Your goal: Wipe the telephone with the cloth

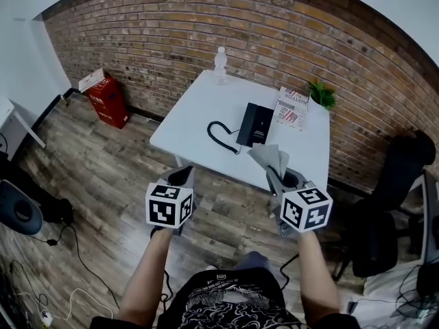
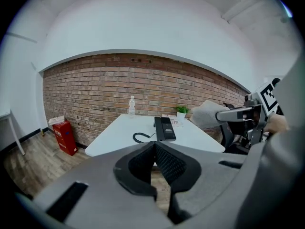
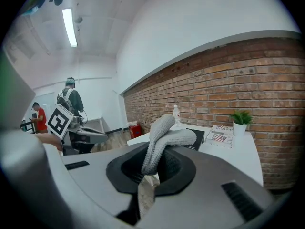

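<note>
Red brick wall [image 1: 206, 26] is backing a white square table [image 1: 199, 115], where a flat black telephone [image 1: 256, 123] with a coiled cord is lying. The right gripper [image 3: 153, 166] is clamping a grey knitted cloth [image 3: 162, 137], holding it above the table's near edge, just short of the telephone. The left gripper [image 2: 155, 151] is hovering off the table, jaws pressed together on nothing.

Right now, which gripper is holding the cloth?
The right gripper, its jaws shut on the grey cloth; the left gripper has its jaws closed on nothing.
</note>
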Demonstrator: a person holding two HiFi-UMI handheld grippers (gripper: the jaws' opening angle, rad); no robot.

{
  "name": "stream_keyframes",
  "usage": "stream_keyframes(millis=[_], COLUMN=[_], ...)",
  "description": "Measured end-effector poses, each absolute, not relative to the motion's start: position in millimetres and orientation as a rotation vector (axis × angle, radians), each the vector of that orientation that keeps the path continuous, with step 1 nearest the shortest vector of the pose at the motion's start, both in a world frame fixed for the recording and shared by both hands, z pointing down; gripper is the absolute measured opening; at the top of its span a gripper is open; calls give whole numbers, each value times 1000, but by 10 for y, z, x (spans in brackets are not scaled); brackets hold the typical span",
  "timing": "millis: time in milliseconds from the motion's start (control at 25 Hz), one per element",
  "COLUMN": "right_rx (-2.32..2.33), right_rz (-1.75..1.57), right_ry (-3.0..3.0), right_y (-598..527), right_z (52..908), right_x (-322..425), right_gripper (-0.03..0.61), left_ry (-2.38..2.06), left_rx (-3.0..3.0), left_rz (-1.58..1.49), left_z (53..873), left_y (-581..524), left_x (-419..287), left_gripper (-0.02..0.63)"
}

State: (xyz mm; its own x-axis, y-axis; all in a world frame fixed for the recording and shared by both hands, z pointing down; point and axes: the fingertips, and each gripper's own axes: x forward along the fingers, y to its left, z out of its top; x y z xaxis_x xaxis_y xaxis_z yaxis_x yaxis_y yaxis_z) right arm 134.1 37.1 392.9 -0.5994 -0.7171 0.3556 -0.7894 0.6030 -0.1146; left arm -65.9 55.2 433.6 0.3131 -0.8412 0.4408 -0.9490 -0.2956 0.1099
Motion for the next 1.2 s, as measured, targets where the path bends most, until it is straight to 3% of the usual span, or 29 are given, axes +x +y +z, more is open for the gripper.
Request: stream_keyframes(millis=[440,1200], right_rx=[1236,1191], right_rz=[394,471], right_ry=[-2562,-2546], right_y=[-181,-2180], right_z=[4107,4426], right_x=[1290,1408], right_gripper=[11,11], left_ry=[-1581,-1564], left_rx=[2246,2192], left_rz=[479,550], left_z=[4469,4698], left_y=[87,-1769], left_x=[-680,-494], left_gripper=[6,6])
